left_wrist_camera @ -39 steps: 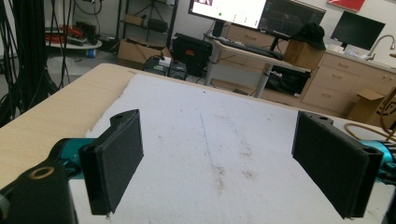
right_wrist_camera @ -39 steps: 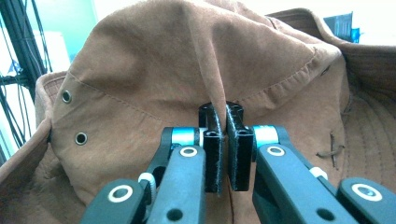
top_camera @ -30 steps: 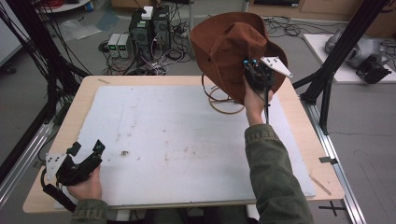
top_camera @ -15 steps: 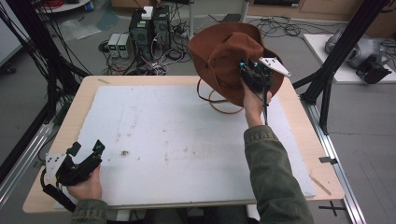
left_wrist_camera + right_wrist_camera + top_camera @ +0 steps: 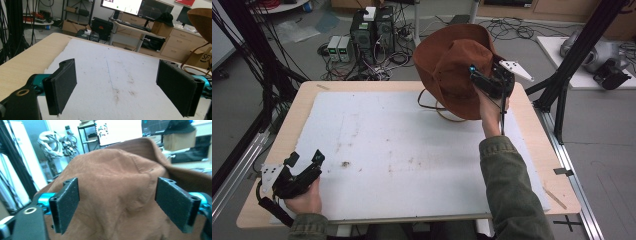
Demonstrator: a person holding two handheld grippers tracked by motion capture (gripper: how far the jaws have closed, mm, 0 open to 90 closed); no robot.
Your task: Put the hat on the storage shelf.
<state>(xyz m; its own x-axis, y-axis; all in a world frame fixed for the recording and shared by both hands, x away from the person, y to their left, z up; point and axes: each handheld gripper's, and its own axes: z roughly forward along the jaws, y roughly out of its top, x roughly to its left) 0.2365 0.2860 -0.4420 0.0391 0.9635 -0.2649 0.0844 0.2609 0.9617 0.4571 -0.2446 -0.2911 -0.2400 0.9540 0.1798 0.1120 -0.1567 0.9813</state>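
A brown suede hat with a chin cord is held up over the table's far right part, its cord hanging to the mat. My right gripper is pushed against it. In the right gripper view the jaws stand wide apart with the hat's crown bulging between them, so this gripper is open. My left gripper rests at the near left corner, open and holding nothing. The left gripper view catches the hat's brim and cord at its right edge.
A white foam mat covers most of the wooden table. A small dark speck lies on the mat near the left gripper. Black frame posts stand at the right, and computers and cables sit on the floor beyond.
The hat has shifted slightly left and lower with the right gripper, tilting over the table. The left gripper has not moved.
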